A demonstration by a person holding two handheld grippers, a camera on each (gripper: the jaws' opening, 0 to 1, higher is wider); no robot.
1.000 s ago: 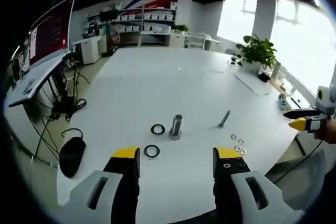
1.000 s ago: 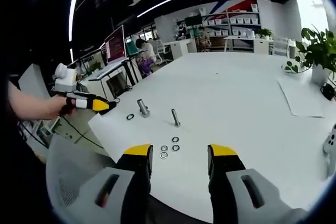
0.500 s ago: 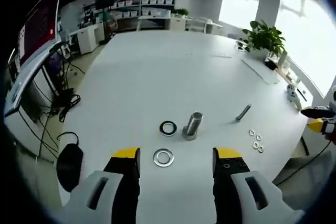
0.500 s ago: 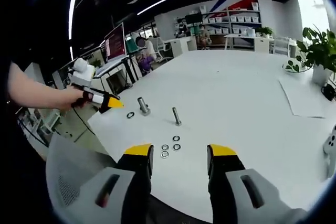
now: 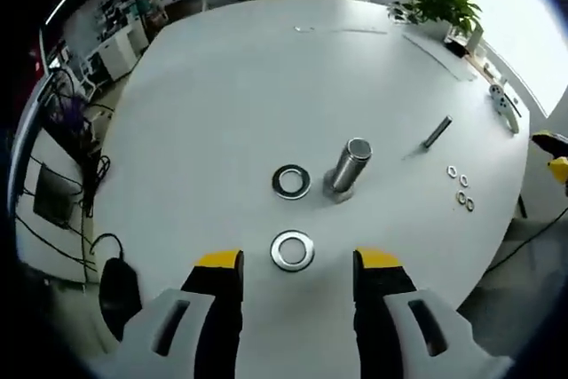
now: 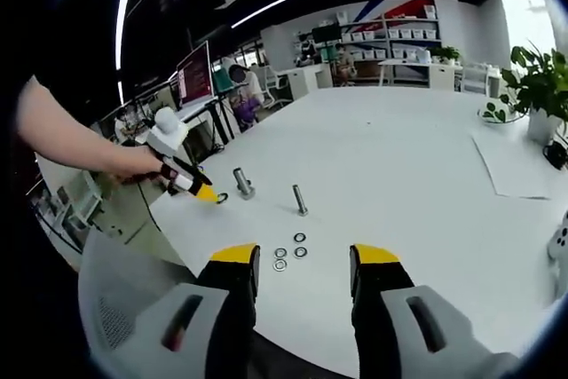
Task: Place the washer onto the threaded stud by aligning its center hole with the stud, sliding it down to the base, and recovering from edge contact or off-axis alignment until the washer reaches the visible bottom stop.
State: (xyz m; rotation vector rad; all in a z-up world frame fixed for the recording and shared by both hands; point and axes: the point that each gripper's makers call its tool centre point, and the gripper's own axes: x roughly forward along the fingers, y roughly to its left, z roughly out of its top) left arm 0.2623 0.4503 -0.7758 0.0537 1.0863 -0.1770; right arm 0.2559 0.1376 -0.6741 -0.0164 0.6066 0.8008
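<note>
Office room, big white bench (image 5: 222, 86) with shelving and plants behind. Left hand-held gripper (image 5: 297, 262) hangs low over the bench edge, jaws wide apart, nothing between them. Bright silver washer (image 5: 293, 250) lies flat on the bench right in the gap between the jaw tips; looks like the pick target, not gripped yet. Second, darker washer (image 5: 291, 181) lies flat further out, just beside the threaded stud (image 5: 349, 169), apart from it. Stud stands upright on its base with nothing on its shaft. Loose bolt (image 5: 437, 131) lies well to the right, with four small washers (image 5: 460, 185) clustered near it.

Right hand-held gripper (image 6: 302, 264) is held back at the near bench edge, jaws open and empty. In the right gripper view the small washers (image 6: 291, 252) sit just ahead of its tips, and the left hand-held gripper (image 6: 206, 193) tip shows down by the stud (image 6: 241, 183).

Progress: very early. No washer picked, none on the stud. Left to do: close on the silver washer, lift, centre its hole over the stud top, slide down to the base stop. A flat thin washer on a smooth bench may be awkward to pinch.
</note>
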